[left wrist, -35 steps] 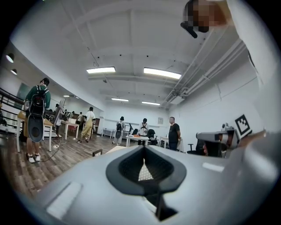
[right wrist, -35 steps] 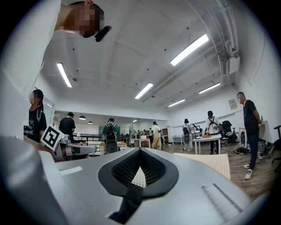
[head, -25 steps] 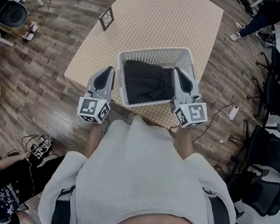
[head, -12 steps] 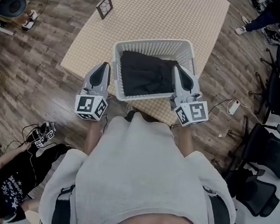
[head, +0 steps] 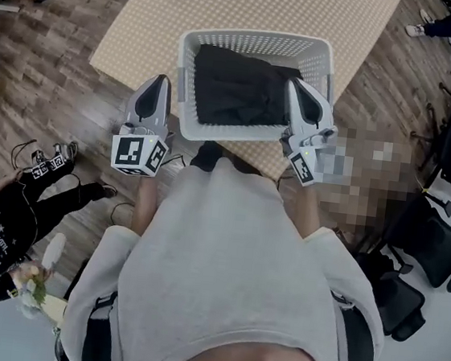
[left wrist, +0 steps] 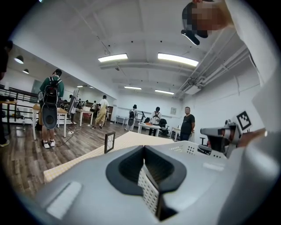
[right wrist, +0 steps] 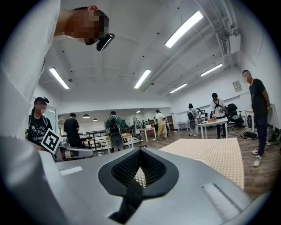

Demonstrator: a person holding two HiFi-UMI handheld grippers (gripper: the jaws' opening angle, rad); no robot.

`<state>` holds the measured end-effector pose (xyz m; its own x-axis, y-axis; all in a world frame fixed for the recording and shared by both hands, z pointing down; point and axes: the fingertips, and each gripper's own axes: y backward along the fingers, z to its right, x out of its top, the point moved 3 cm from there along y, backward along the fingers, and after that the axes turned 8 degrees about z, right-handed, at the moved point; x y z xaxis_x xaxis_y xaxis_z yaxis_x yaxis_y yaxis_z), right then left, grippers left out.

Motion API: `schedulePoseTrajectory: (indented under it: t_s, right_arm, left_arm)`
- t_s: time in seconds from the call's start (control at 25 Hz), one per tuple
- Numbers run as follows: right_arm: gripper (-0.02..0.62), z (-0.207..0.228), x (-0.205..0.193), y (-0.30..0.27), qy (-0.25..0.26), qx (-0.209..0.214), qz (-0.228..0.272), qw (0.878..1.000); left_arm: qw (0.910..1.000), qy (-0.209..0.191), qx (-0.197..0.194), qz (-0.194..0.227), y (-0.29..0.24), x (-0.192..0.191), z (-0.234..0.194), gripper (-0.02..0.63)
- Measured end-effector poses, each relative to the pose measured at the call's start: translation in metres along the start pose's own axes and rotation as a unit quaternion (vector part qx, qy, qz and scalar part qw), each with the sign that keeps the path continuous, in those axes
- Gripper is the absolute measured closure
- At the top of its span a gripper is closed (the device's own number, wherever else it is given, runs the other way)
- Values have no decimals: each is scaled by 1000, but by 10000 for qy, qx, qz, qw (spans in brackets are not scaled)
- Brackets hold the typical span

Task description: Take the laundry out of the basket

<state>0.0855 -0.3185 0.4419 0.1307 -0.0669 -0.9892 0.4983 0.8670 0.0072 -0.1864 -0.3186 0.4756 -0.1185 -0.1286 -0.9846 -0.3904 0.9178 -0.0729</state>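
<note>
Head view looks steeply down on a white basket (head: 254, 39) standing at the near edge of the table (head: 142, 24), with the dark laundry (head: 236, 88) lying crumpled inside it and covering most of the bottom. The heap runs slightly longer across the basket, from the left wall toward the right, than front to back.

The left gripper (head: 160, 81) hangs outside the basket, just beside its left wall, so the wall stands between it and the cloth. Left gripper view shows its fingers (left wrist: 149, 190) pressed together with nothing between them. The right gripper (head: 295, 83) points over the basket's right rim, its tip at the right edge of the heap; its fingers (right wrist: 123, 171) are pressed together too, and empty.

By this reading the right hand is the nearer one: the laundry lies just inward and below its tip, and both sets of fingers must spread before any cloth can be taken
</note>
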Motion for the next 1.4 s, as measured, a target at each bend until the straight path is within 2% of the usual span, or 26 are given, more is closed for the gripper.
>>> schedulePoseTrajectory:
  t_s: [0.2, 0.28, 0.32, 0.36, 0.4, 0.44, 0.48, 0.52, 0.56, 0.6, 0.8, 0.84, 0.92, 0.96, 1.04, 1.08, 1.16, 1.28, 1.4]
  right_arm:
    - [595, -3, -14, -15, 484, 242, -477, 9974]
    - [595, -7, -23, -21, 1149, 508, -864, 9883]
    - [595, -11, -29, -24, 1706, 719, -1146, 9760]
    - [595, -17, -35, -27, 2357, 960, -1459, 9560]
    - [595, -24, -42, -31, 3065, 1231, -1769, 9271]
    - [595, -32, -49, -34, 3819, 1526, -2069, 8877]
    - [595, -39, -58, -37, 4530, 1810, -2320, 8415]
    - [595, -45, -67, -40, 5040, 2044, -2480, 8017]
    - [595, -49, -75, -43, 5271, 2208, -2562, 7796]
    - [595, -51, -81, -44, 5286, 2301, -2607, 7744]
    - [594, -52, -99, -46, 4771, 2358, -2850, 7972]
    - [574, -52, -104, -45, 4625, 2409, -2954, 8005]
    - [396, -50, -118, -43, 4203, 2551, -3309, 8055]
    - [286, -48, -126, -43, 3999, 2615, -3519, 8049]
    - [200, -42, -145, -45, 3756, 2745, -3855, 7969]
    - [127, -39, -155, -45, 3678, 2826, -4012, 7899]
    - [73, -30, -174, -49, 3509, 2983, -4298, 7767]
    - [44, -19, -198, -58, 3285, 3163, -4631, 7600]
    - [31, -13, -218, -62, 3207, 3366, -4958, 7335]
  left_arm:
    - [9998, 95, 52, -146, -7, -13, -10, 595]
    - [9997, 131, 57, -189, -9, -18, -12, 595]
    - [9997, 144, 56, -194, -10, -19, -13, 595]
    - [9997, 154, 54, -192, -11, -19, -14, 595]
    - [9997, 165, 53, -184, -12, -19, -15, 595]
    - [9997, 178, 55, -172, -13, -19, -16, 595]
    - [9997, 189, 64, -160, -13, -19, -17, 595]
    - [9997, 195, 79, -152, -13, -19, -18, 595]
    - [9997, 197, 94, -148, -12, -19, -19, 595]
    - [9996, 199, 102, -145, -11, -19, -19, 595]
    - [9995, 249, 151, -96, -8, -17, -23, 595]
    - [9995, 261, 162, -97, -7, -18, -24, 595]
    - [9994, 282, 171, -97, -7, -18, -25, 595]
    - [9994, 290, 172, -92, -7, -18, -25, 595]
    - [9994, 301, 172, -77, -7, -19, -26, 595]
    - [9994, 303, 172, -71, -7, -19, -25, 595]
    - [9994, 308, 177, -62, -6, -19, -25, 595]
    - [9992, 329, 219, -61, -4, -20, -28, 595]
    - [9989, 352, 290, -68, -1, -21, -33, 595]
